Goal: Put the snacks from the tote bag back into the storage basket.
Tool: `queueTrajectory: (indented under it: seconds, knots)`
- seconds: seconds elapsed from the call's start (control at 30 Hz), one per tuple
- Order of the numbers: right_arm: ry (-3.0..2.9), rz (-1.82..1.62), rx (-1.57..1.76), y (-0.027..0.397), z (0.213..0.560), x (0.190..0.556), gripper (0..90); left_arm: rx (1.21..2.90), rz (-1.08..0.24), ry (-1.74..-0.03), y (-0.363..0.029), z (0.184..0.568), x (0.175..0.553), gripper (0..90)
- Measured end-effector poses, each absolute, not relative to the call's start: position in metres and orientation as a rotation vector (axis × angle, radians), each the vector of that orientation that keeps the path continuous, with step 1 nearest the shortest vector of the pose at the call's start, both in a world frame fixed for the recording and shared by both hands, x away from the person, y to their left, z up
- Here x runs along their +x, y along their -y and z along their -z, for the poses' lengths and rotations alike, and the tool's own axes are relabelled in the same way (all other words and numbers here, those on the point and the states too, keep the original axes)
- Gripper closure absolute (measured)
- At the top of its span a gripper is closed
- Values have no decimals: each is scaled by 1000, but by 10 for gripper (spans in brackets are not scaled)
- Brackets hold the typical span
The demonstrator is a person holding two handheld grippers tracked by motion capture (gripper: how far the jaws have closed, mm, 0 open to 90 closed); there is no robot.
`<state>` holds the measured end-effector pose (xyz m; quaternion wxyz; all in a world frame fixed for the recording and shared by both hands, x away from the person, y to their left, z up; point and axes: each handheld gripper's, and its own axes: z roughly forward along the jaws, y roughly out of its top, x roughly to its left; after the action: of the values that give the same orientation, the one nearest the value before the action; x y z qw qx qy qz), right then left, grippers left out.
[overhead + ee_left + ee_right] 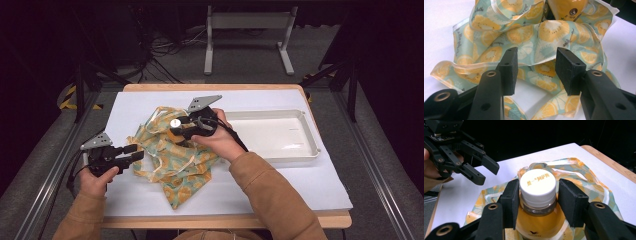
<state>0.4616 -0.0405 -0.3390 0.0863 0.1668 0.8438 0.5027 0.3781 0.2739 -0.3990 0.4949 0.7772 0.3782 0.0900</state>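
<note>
The table is seen from above the person's side, looking forward and down, with the floor beyond taken in. The left gripper view is set close and low behind its own black jaws, facing the printed bag. The right gripper view is held just as near, looking down along its jaws at the bottle, perhaps slightly tilted. The bag and the white tabletop are shared by all three views.
</note>
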Motion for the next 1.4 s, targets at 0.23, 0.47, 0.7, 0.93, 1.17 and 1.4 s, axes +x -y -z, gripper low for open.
queueTrajectory:
  seconds: [0.23,0.47,0.7,0.93,1.17,1.4]
  knots:
    - [-2507,-1469,460,38,335,460,586,1887,-215,-918,-274,399,379,532]
    - [-2517,-1426,455,36,332,459,589,1885,-213,-923,-274,399,379,529]
    - [-2513,-1424,457,35,332,458,590,1889,-207,-926,-274,400,379,526]
    - [-2512,-1418,460,36,329,458,590,1887,-208,-929,-275,400,379,524]
    - [-2497,-1418,446,37,317,458,590,1889,-212,-925,-275,400,379,522]
    - [-2478,-1429,436,38,306,457,590,1888,-212,-932,-275,400,379,521]
